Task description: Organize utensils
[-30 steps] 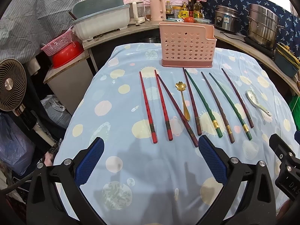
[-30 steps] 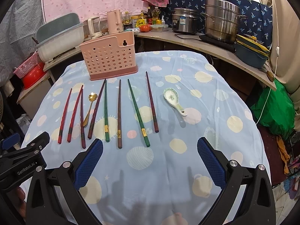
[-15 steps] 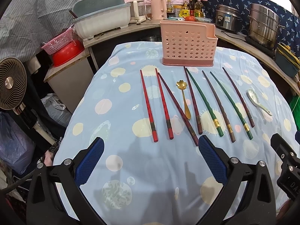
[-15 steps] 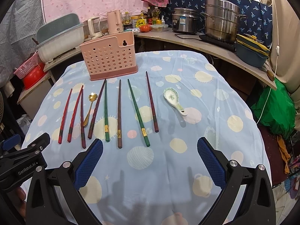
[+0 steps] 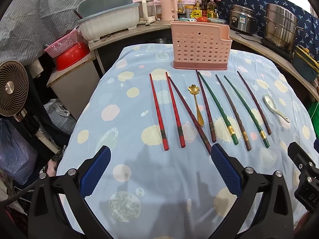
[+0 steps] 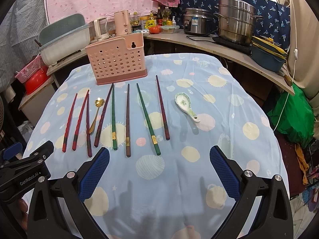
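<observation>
Steel stockpot (image 6: 235,20) and rice cooker (image 6: 196,23) on counter, pink kettle (image 5: 169,8), round fan (image 5: 12,90), red basin (image 5: 70,55)

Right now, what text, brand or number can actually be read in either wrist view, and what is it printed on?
"GenRobot.AI": on the body of the left gripper, seen in the right wrist view.
"DA": cut off at the frame edge, on the right gripper, seen in the left wrist view.
Bottles and tins on the counter: labels too small to read.
Rice cooker sticker: blurred.

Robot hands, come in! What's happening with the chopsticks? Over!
Left gripper open, right gripper open, both empty. Chopsticks and spoons flat on cloth; holder looks empty. Nothing in the way.
</observation>
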A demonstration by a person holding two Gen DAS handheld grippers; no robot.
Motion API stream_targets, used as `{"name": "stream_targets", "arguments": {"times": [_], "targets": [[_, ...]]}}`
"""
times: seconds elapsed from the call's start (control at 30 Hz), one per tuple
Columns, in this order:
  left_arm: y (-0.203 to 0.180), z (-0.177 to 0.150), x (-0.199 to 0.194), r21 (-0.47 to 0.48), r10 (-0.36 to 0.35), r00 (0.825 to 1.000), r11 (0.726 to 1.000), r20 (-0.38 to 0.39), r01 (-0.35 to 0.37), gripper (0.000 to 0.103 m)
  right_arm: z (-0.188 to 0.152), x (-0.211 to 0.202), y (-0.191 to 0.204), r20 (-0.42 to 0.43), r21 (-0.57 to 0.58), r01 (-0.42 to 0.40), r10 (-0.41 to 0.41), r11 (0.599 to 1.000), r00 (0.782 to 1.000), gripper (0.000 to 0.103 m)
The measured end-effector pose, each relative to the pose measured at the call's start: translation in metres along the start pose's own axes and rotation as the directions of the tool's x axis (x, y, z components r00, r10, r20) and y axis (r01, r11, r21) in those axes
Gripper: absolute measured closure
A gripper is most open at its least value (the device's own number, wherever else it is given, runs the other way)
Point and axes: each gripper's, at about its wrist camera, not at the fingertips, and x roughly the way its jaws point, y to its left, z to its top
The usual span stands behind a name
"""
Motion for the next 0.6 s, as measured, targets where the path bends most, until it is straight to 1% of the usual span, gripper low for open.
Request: {"name": "stream_targets", "arguments": {"times": [0.6], "targets": [[0.0010,-0.0004,0.0019,-0.003,-0.003,1.000,1.000,-0.007,0.003,0.007,-0.0008,0.0005,0.0018,-0.002,0.001,0.000,0.000,1.000,1.000,0.007]]}}
